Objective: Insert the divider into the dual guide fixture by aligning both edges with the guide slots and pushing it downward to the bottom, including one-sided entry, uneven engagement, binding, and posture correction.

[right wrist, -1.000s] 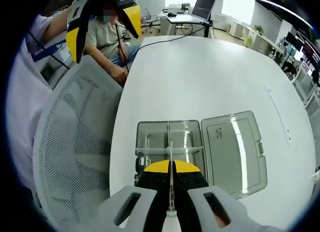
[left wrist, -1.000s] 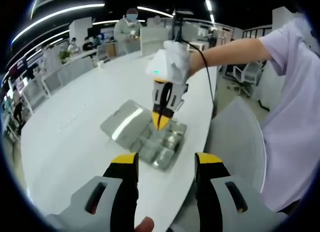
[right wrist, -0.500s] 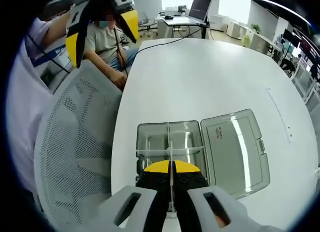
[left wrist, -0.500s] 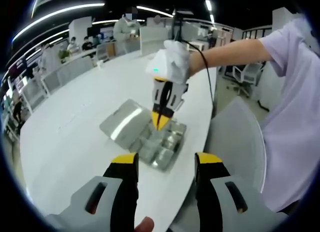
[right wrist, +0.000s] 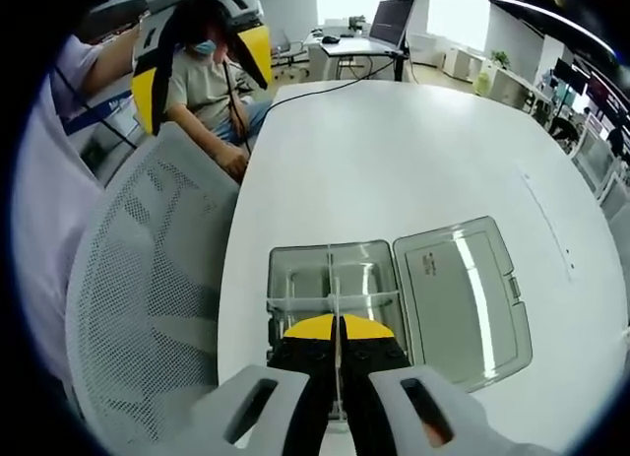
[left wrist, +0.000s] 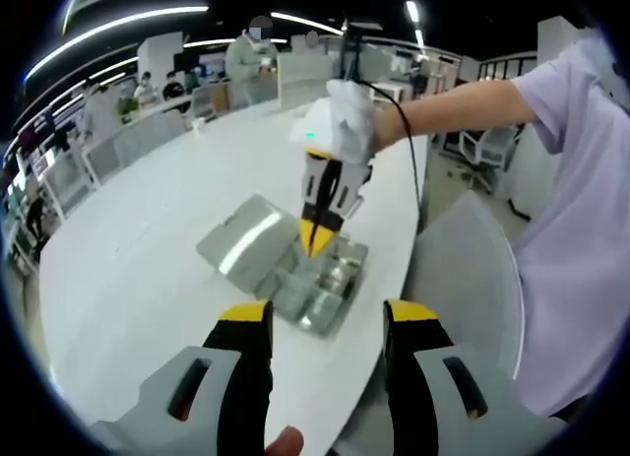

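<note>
A clear plastic box, the fixture [right wrist: 295, 279], lies open on the white table with its lid [right wrist: 458, 293] folded out flat to the right. A clear cross partition [right wrist: 369, 297] spans the box. My right gripper [right wrist: 336, 330] hangs just above it, shut on a thin clear divider [right wrist: 335, 310] that I see edge-on between the yellow tips. In the left gripper view a white-gloved hand [left wrist: 340, 121] holds the right gripper [left wrist: 317, 241] tip-down over the box [left wrist: 320, 279]. My left gripper [left wrist: 325, 318] is open, holds nothing and stays back from the box; it appears as the left gripper [right wrist: 197, 32] high up.
A grey mesh chair back [right wrist: 148, 279] stands at the table's edge beside the box. A black cable [right wrist: 325, 77] runs across the far table. A seated person [right wrist: 212, 82] is behind the chair. The white tabletop [left wrist: 148, 239] stretches wide beyond the lid.
</note>
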Motion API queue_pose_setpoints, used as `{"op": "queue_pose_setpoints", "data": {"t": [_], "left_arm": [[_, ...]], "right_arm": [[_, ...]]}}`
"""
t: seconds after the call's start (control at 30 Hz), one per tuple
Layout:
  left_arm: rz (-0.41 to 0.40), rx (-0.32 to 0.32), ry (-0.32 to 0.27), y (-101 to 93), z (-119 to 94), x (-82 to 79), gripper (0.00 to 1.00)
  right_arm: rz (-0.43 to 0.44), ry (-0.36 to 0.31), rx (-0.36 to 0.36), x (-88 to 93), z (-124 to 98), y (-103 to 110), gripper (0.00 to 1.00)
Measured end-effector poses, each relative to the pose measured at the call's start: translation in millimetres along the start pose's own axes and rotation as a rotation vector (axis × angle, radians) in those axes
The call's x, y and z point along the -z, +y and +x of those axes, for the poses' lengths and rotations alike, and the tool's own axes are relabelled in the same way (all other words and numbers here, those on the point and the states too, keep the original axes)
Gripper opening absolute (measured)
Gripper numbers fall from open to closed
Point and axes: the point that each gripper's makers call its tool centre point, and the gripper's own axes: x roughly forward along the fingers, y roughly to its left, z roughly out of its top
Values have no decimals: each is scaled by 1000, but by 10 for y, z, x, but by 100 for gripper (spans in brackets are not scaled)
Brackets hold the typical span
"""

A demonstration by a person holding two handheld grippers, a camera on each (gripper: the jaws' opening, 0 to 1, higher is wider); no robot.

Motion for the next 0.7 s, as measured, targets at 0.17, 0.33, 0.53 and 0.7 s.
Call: {"op": "queue_pose_setpoints", "data": {"t": [0.17,0.33,0.53,0.7], "left_arm": [[-4,1,-1,-6,9,7,43],[-6,1,0,-13,15,20,43],[-11,0,-7,-14,16,11,43],[-15,-2,-11,-7,16,16,43]], "right_arm": [[9,-7,-1,26,31,14,0],[11,-16,4,23,0,11,0],[10,-27,7,2,-19,9,0],[-6,-31,8,-9,-47,29,0]]}}
